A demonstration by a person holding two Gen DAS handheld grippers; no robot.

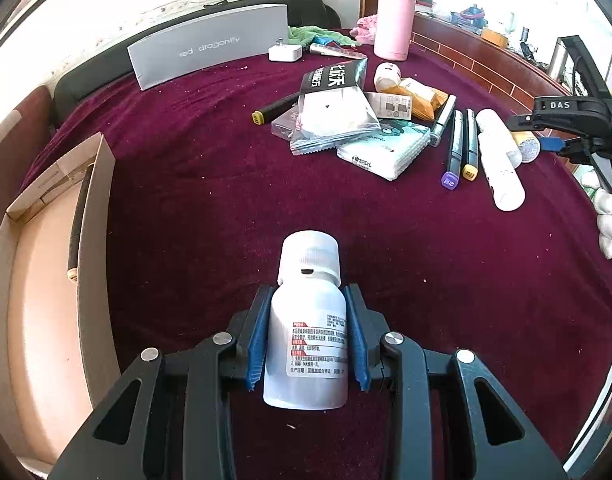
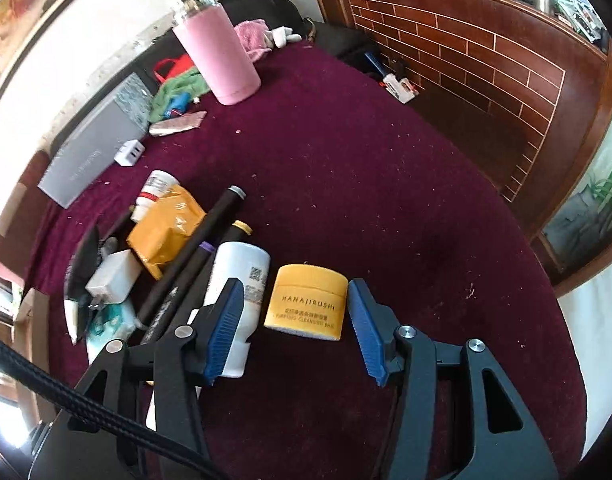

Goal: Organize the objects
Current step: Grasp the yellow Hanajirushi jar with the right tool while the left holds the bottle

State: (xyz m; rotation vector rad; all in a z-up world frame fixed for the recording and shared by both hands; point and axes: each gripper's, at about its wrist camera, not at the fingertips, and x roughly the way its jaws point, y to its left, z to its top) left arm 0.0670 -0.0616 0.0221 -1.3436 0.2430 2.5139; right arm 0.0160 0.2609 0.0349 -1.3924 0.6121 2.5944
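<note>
The left gripper (image 1: 308,336) is clamping a white medicine bottle (image 1: 306,332) by its body between both blue pads, cap pointing forward over the maroon cloth (image 1: 234,208). The right gripper (image 2: 294,320) is standing spread apart, with a yellow Hanajirushi jar (image 2: 306,302) lying between its fingertips, nearer the right pad. A white tube (image 2: 238,280) is lying just behind its left finger.

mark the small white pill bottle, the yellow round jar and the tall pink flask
small white plastic pill bottle (image 1: 306,344), left wrist view, on its printed label
yellow round plastic jar (image 2: 308,300), right wrist view, on its lettered side wall
tall pink metal flask (image 2: 218,56), right wrist view, mid-body
</note>
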